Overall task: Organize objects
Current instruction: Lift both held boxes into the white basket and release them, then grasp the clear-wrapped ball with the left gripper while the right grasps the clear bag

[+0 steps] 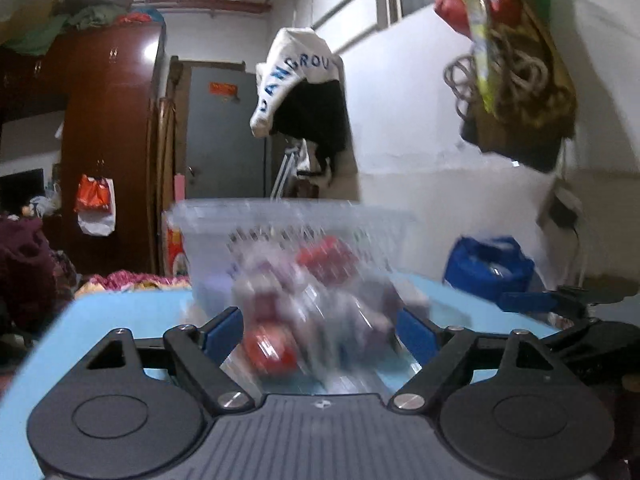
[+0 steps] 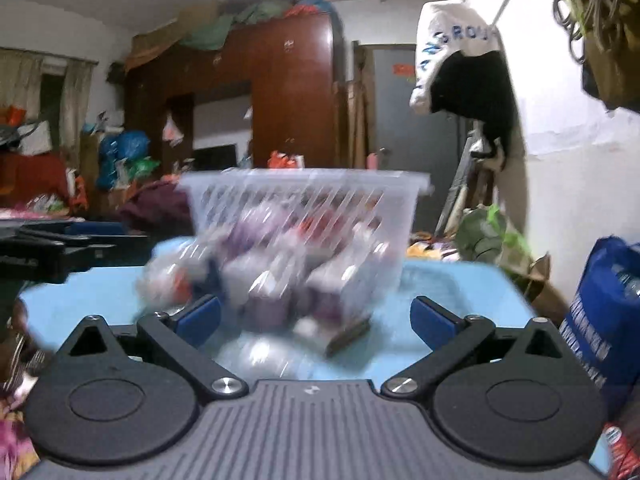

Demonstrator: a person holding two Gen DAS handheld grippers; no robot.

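Observation:
A clear slotted plastic basket [image 1: 280, 210] [image 2: 304, 179] stands on a light blue table [image 1: 120, 314] [image 2: 460, 280], with clear-wrapped packets inside it. A blurred heap of shiny packets [image 1: 320, 312] [image 2: 280, 276] with red and purple patches lies in front of the basket. My left gripper [image 1: 320, 332] is open, its blue pads [image 1: 222, 334] on either side of the heap, and blur hides whether they touch it. My right gripper [image 2: 316, 316] is open wide just short of the heap, beside a flat dark item [image 2: 348, 336]. Each wrist view shows the other gripper at its edge.
A blue bag [image 1: 488, 264] [image 2: 600, 312] stands right of the table by the white wall. Bags and coiled cord [image 1: 516, 60] hang above it. Clothing [image 1: 300, 80] hangs behind the basket. A brown wardrobe [image 1: 108, 140] and piled bedding lie beyond on the left.

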